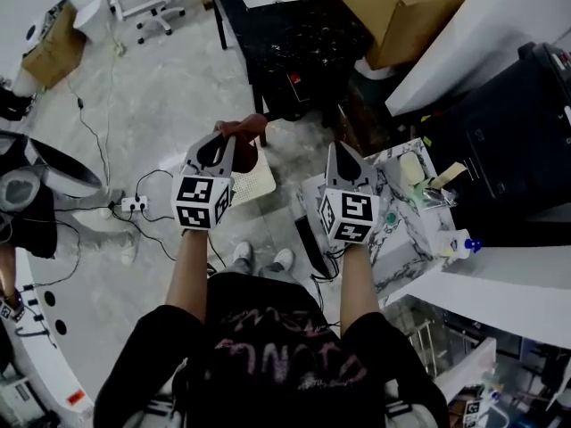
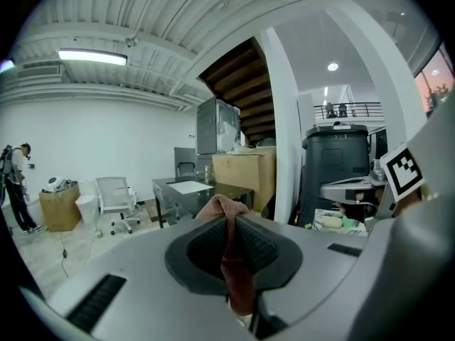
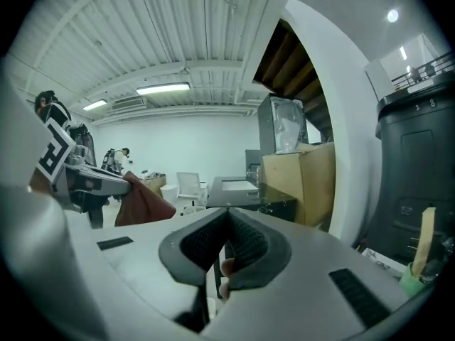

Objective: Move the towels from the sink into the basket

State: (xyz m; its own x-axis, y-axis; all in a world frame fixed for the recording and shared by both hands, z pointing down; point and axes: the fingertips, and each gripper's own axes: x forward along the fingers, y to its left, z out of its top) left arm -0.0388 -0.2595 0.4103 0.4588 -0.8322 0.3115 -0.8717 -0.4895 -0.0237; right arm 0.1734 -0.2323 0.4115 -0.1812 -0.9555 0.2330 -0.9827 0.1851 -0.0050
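My left gripper (image 1: 223, 141) is raised in front of me and shut on a reddish-brown towel (image 1: 248, 137). In the left gripper view the towel (image 2: 238, 279) is pinched between the ribbed pads (image 2: 259, 247), with a fold poking out above the tips of the left gripper (image 2: 229, 220). A pale mesh basket (image 1: 259, 184) sits on the floor just below the towel. My right gripper (image 1: 342, 154) is held up beside it, over the edge of the marble sink counter (image 1: 406, 230). The right gripper (image 3: 227, 215) is shut on nothing. Its view shows the towel (image 3: 142, 204) hanging at the left.
A black table (image 1: 285, 34) and a cardboard box (image 1: 401, 7) stand ahead. A power strip with cables (image 1: 134, 205) lies on the floor at the left. A dark bin (image 2: 341, 169) stands at the right. Bottles and cloths sit on the counter (image 1: 428, 185).
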